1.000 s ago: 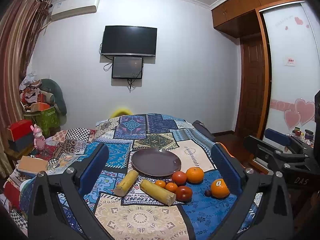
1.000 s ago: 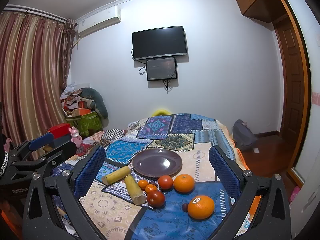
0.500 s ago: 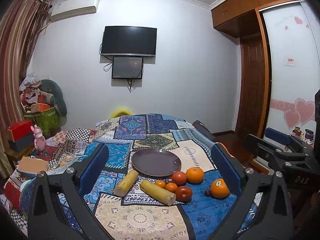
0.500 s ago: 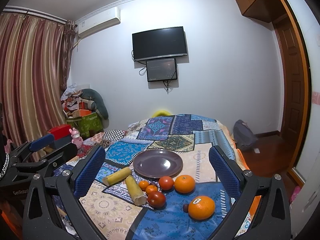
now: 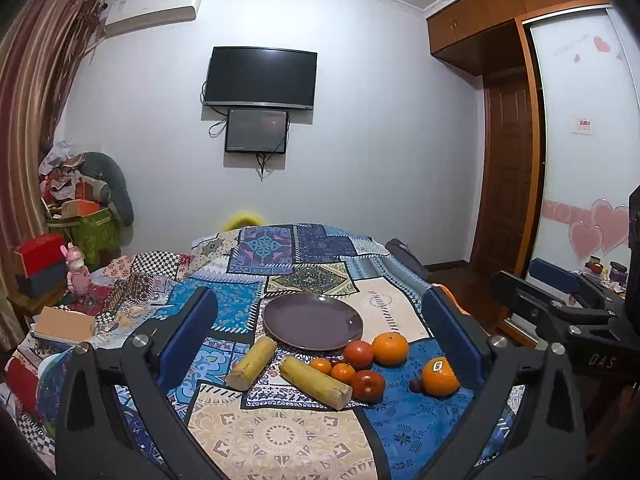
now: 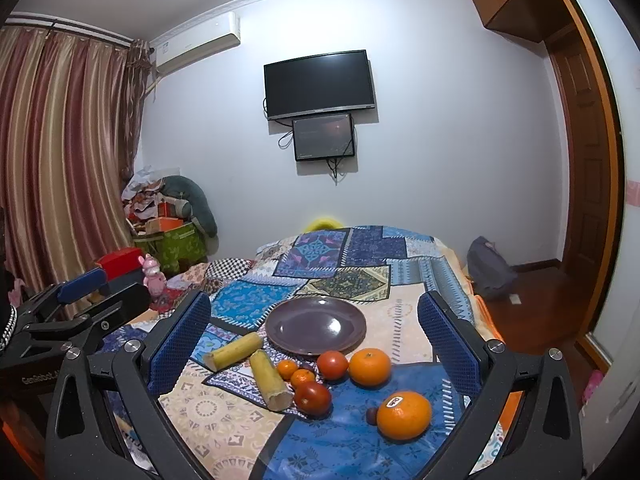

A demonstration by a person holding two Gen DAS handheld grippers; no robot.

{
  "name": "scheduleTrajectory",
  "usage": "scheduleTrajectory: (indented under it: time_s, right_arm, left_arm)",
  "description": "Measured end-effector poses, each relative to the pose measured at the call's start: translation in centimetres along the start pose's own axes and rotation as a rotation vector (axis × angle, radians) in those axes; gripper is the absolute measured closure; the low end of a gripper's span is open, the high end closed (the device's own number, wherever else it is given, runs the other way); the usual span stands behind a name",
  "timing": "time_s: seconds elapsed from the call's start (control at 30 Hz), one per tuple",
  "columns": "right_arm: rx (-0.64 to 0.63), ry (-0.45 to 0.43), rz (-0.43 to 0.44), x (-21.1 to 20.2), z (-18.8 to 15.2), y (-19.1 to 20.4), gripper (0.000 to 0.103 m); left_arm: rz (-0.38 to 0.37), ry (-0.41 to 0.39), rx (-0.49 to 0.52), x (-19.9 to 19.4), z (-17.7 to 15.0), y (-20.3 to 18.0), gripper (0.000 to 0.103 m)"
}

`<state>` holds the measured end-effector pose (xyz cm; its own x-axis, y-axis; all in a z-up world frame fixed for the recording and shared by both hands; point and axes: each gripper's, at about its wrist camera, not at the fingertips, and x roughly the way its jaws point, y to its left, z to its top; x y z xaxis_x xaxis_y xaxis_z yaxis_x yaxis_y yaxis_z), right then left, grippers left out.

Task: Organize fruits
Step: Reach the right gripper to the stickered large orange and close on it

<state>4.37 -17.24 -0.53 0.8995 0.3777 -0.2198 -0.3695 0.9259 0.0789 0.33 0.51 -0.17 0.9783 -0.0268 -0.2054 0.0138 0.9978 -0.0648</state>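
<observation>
Flanking a round glossy plate (image 5: 313,321) and smooth, perhaps waxy oranges (image 6: 404,415): both tools (image 5: 320,336) (image 6: 314,336) wide apart

Even indoor light, sharp (fisheye-bent edges)

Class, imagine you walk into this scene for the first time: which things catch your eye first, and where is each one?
The eye lands first on the bright cluster of fruit on the patchwork cloth, led by the stickered orange nearest the camera at the right. Just behind the fruit sits an empty dark plate, with two pale yellow stalk pieces lying to its left front. High on the far wall hangs a black television.
</observation>
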Motion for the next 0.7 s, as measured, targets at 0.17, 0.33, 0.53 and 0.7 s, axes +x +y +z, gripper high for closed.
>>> scheduleTrajectory:
  time_s: [0.17,0.33,0.53,0.7]
  right_arm:
    - [0.009,0.026,0.010,0.6,-0.3,-0.8,0.000]
    - [0.051,0.078,-0.016,1.6,-1.1,-2.7,0.008]
    - [0.075,0.182,-0.067,3.3,-2.7,-5.5,0.019]
    - [0.077,0.253,-0.090,4.0,-4.2,-7.1,0.022]
  left_arm:
    - [-0.027,0.030,-0.005,0.9,-0.3,0.0,0.010]
    - [-0.061,0.103,-0.002,2.7,-1.0,-0.5,0.032]
    - [-0.096,0.213,0.011,6.0,-2.1,-1.6,0.038]
    - [-0.135,0.291,0.041,9.0,-2.8,-3.1,0.039]
